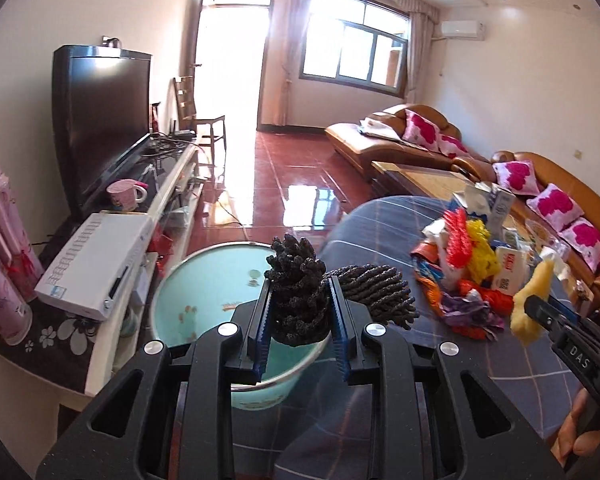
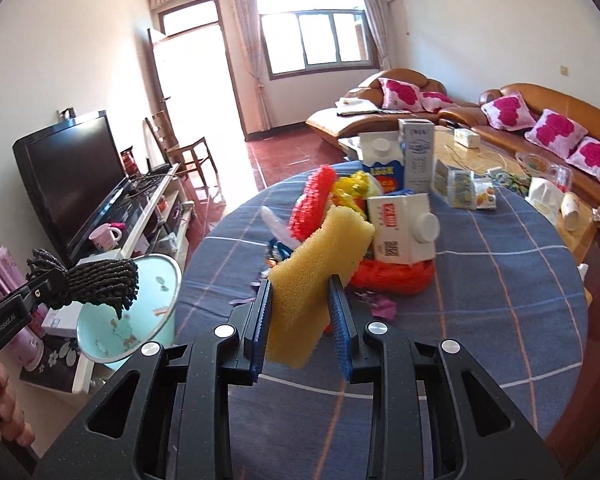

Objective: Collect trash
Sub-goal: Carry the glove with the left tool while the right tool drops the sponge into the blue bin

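Left gripper (image 1: 299, 312) clamped on black mop head (image 1: 298, 296), above teal bowl (image 1: 204, 280) at lower middle, right gripper (image 2: 300, 320) clamped on yellow sponge (image 2: 316, 272), trash pile (image 2: 380, 216) behind on table (image 2: 480, 280)

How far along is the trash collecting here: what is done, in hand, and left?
Done: a few scraps already lie in the teal basin. In hand: the left tongs grip a black chenille pad; the right tongs grip a yellow sponge. Left: cartons and wrappers on the tablecloth.

A black, nubby chenille cloth (image 1: 298, 300) and a yellow porous sponge (image 2: 316, 276) are hanging pinched upright above the teal plastic basin (image 1: 204, 280) and checked table.
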Tool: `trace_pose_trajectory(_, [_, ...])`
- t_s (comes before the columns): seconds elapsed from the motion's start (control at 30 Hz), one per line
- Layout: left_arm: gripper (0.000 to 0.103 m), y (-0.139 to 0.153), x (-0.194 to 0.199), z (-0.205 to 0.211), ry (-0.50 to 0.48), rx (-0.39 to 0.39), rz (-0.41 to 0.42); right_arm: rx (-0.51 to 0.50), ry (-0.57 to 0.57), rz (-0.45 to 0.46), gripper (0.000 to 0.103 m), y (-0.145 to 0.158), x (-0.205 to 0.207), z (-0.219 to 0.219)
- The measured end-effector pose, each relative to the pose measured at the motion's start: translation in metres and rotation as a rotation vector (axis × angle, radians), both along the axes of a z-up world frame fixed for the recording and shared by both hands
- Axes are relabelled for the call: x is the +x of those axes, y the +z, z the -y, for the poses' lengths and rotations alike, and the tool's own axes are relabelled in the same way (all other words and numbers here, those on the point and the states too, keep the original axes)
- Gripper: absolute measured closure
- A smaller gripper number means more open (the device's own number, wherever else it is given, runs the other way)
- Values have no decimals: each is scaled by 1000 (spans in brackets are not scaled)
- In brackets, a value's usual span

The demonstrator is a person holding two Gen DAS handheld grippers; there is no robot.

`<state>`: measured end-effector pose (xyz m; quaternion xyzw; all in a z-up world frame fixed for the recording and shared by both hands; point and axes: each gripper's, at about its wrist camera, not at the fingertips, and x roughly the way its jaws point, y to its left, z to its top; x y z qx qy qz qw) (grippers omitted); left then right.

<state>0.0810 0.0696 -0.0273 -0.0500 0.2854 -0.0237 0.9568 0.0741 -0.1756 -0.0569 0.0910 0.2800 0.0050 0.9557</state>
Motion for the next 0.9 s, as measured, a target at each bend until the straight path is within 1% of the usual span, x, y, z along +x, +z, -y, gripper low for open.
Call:
trace_pose_trajectory(0.07, [77, 2, 2, -17, 65, 14, 13, -3, 45, 2, 74, 3, 7, -18])
trace_pose_trajectory(0.2, [77, 2, 7, -38, 183, 79, 24, -13, 123, 5, 74, 5, 18, -52])
trace_pose_trajectory(0.3, [77, -4, 12, -53, 227, 78, 2, -16, 185, -1, 74, 5, 28, -76])
trace_pose_trajectory(0.37, [77, -10, 15, -57, 250, 99, -15, -10, 232, -12, 74, 3, 35, -92])
trace_pose_trajectory(0.47, [77, -20, 22, -62, 266, 114, -39, -17, 282, -31, 74, -3, 48, -113])
trace_pose_trajectory(0.63, [76, -39, 31, -66, 252, 87, -96, -16, 363, -85, 74, -16, 71, -142])
trace_pose_trajectory(0.8, [76, -54, 41, -72, 254, 88, -138, -25, 459, -147, 74, -32, 91, -166])
trace_pose_trajectory(0.9, [76, -63, 46, -77, 265, 84, -165, -27, 495, -186, 73, -41, 104, -177])
